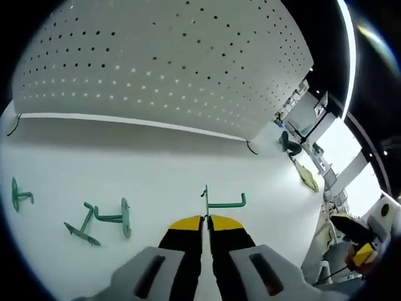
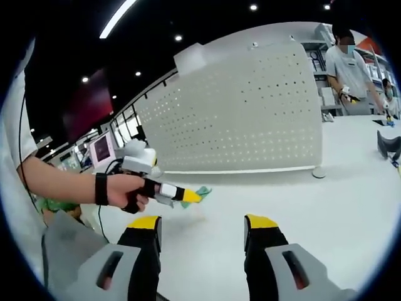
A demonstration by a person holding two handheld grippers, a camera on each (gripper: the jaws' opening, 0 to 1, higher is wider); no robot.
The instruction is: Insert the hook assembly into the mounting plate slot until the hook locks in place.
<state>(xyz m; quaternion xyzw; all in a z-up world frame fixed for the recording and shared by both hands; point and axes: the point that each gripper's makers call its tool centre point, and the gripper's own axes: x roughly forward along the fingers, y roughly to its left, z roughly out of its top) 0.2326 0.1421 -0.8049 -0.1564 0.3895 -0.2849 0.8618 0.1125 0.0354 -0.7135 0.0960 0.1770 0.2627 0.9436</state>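
Near the table's (image 1: 94,160) front edge, the left gripper (image 1: 205,221) pinches a green hook (image 1: 223,202) before the pegboard (image 1: 163,63); the right gripper (image 2: 202,224) hangs spread, holding nothing.

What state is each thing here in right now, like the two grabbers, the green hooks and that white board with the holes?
Left gripper: shut on a green hook, held off the table.
Right gripper: open, holding nothing.
Spare hooks: lying loose on the white table.
Single hook: lying near the table's edge.
Pegboard: upright, no hook in it.
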